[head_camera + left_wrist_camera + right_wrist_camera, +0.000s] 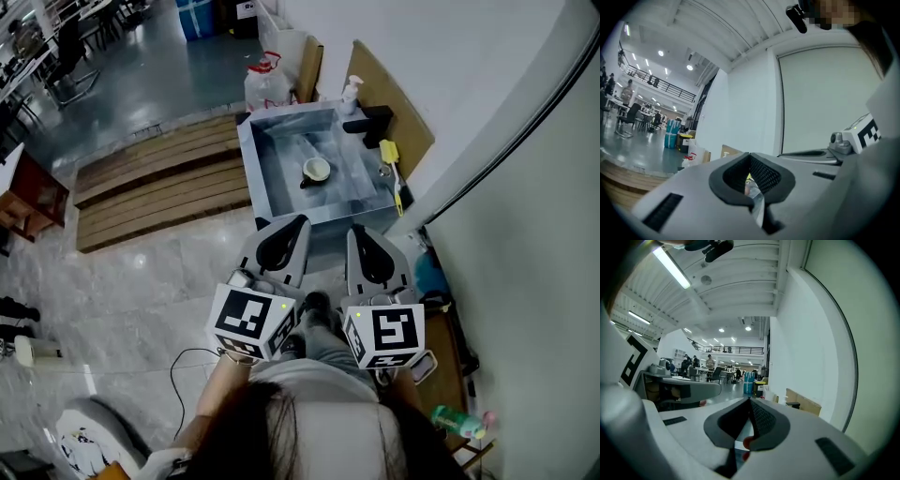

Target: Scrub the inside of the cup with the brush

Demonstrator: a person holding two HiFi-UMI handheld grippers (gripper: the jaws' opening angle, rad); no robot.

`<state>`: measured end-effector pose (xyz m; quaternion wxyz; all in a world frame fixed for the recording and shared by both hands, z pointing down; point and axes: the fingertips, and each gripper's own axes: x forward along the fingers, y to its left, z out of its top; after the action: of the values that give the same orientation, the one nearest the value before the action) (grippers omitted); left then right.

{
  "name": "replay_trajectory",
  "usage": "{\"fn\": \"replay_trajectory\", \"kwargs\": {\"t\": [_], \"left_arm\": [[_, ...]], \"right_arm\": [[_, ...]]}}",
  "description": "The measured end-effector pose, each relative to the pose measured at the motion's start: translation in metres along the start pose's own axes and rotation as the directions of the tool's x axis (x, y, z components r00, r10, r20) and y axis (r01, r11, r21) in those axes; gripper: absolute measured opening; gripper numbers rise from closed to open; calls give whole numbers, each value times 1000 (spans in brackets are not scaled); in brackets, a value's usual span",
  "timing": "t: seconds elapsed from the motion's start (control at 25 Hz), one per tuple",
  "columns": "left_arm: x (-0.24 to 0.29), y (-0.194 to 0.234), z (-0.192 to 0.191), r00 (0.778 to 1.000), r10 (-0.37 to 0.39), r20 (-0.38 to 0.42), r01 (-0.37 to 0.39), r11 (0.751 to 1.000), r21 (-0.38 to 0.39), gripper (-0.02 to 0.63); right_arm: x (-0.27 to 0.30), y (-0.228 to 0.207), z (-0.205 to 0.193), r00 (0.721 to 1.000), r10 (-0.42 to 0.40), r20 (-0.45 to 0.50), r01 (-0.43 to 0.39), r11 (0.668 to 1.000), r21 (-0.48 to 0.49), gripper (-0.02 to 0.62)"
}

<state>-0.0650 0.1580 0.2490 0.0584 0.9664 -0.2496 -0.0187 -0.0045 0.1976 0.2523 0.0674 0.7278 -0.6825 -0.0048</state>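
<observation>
Right now a slatted wooden platform (155, 183) is lying on the grey floor, running up against the left side of a metal sink (272, 187) that is standing by the white wall. In the head view the person is holding both tools level and side by side, just short of the sink's near edge, with their tips pointing toward it.

The left gripper (302, 219) is clenched, its jaws meeting with nothing between them. In the left gripper view (749, 155) the ribbed pads are pressing against each other. The right gripper (356, 229) is clenched and empty as well, and its own view (750, 400) is showing the pads meeting along one line. Neither tool is touching the sink or anything in it.

A black tap (368, 122) is sitting at the sink's far right corner, with a small soap bottle (352, 90) just beyond it. The cup (316, 170), pale with a dark handle, is resting on the sink bottom near the middle, well apart from both tools. The brush (390, 157), yellow, is lying along the sink's right rim, apart from the cup.
</observation>
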Motion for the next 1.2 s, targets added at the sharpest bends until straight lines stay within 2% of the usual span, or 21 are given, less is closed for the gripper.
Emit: {"fn": "replay_trajectory", "kwargs": {"t": [0.16, 0.4, 0.6, 1.2], "left_arm": [[20, 8, -5, 1000, -9, -9, 9, 1000, 0, 8], [56, 23, -11, 1000, -18, -24, 17, 999, -41, 8], [85, 37, -18, 999, -14, -38, 13, 999, -37, 8], [163, 71, -52, 992, -23, -125, 15, 998, -61, 9]], "right_arm": [[17, -14, -6, 1000, -7, -14, 7, 1000, 7, 18], [47, -41, -13, 999, -16, -31, 17, 1000, 15, 18], [74, -62, -23, 998, -18, -57, 19, 1000, 18, 18], [134, -125, -51, 987, -23, -157, 27, 999, 22, 20]]}}
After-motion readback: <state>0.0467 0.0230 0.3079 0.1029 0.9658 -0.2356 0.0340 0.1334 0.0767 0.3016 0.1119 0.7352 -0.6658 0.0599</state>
